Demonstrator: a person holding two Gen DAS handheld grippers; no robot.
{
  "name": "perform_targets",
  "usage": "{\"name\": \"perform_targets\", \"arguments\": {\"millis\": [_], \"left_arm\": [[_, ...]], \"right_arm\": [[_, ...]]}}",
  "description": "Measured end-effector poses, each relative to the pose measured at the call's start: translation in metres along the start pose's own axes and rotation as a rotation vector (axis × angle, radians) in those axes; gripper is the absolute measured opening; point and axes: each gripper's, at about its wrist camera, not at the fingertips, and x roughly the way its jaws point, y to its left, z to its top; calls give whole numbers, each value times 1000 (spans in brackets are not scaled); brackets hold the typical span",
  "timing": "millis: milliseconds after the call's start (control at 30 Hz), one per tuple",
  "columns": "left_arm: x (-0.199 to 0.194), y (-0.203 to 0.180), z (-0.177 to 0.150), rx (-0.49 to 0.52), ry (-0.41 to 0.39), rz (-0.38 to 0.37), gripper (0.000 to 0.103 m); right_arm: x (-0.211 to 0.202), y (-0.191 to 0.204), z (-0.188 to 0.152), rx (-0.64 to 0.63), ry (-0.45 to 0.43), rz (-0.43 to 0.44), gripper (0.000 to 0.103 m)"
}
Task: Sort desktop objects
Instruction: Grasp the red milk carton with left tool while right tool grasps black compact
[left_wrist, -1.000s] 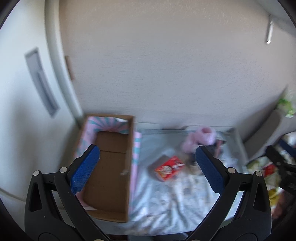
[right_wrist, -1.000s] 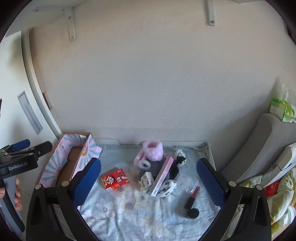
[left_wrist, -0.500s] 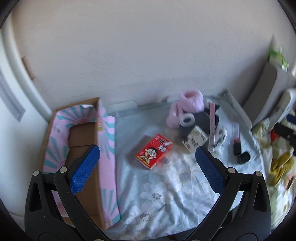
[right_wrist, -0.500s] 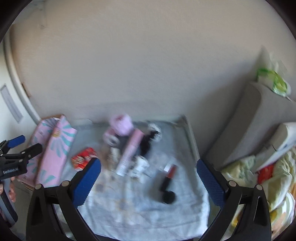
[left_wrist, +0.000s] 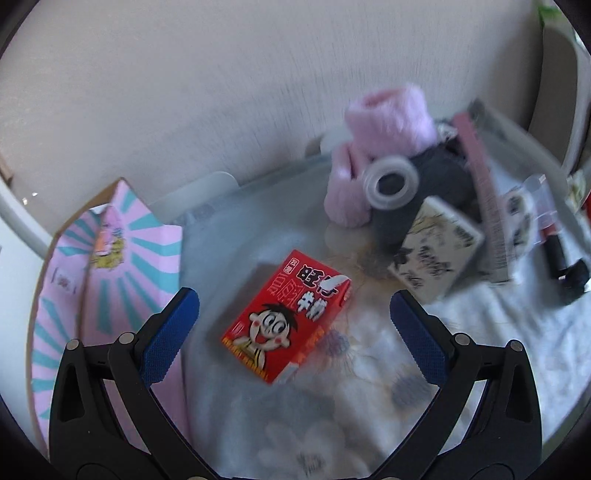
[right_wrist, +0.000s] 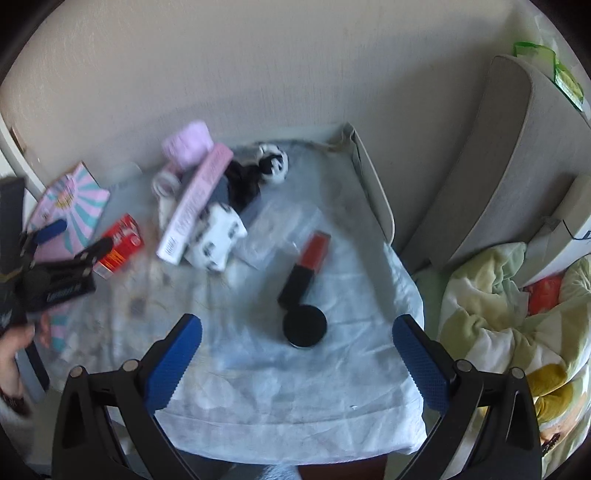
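Left claw (left_wrist: 293, 325) spread, empty, over red carton (left_wrist: 286, 319) at frame centre; pink box (left_wrist: 110, 266) lower left. Risk: angled carton may skid on the loose floral cloth (left_wrist: 369, 406). Right claw (right_wrist: 295, 354) spread, empty, above black round cap (right_wrist: 304, 326) and lipstick (right_wrist: 306, 267) mid-frame; blurred clutter upper left, blanket (right_wrist: 498, 332) right, plain wall behind.

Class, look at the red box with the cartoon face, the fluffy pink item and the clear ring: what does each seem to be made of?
Red box: probably printed card with a slight sheen; crisp folded edges and a flap.
Fluffy pink item: soft, matt plush or fleece; fuzzy outline.
Clear ring: likely a roll of translucent plastic tape, glossy; the dark thing behind shows through its hole.
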Motion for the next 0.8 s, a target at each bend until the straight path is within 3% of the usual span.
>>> {"name": "perform_targets", "arguments": {"millis": [167,367,467,533,567,733,800], "left_arm": [[20,0,1,27,8,-7,103],[38,4,-2,21,49,-26,103],[41,5,-1,16,55,-69,100],[44,5,0,17,70,-82,89],[43,6,1,6,69,-107,77],[42,6,4,4,78,-125,70],[41,6,6,5,84,-129,64]], "right_arm": [[23,-8,-9,-7,39,-14,102],[43,-9,-8,-28,62,-32,94],[49,-3,-6,-61,76,-41,80],[51,-1,-3,-75,84,-46,70],[51,0,-3,-76,86,-46,67],[56,-2,-5,-59,115,-46,35],[57,-3,-6,-53,116,-42,33]]}}
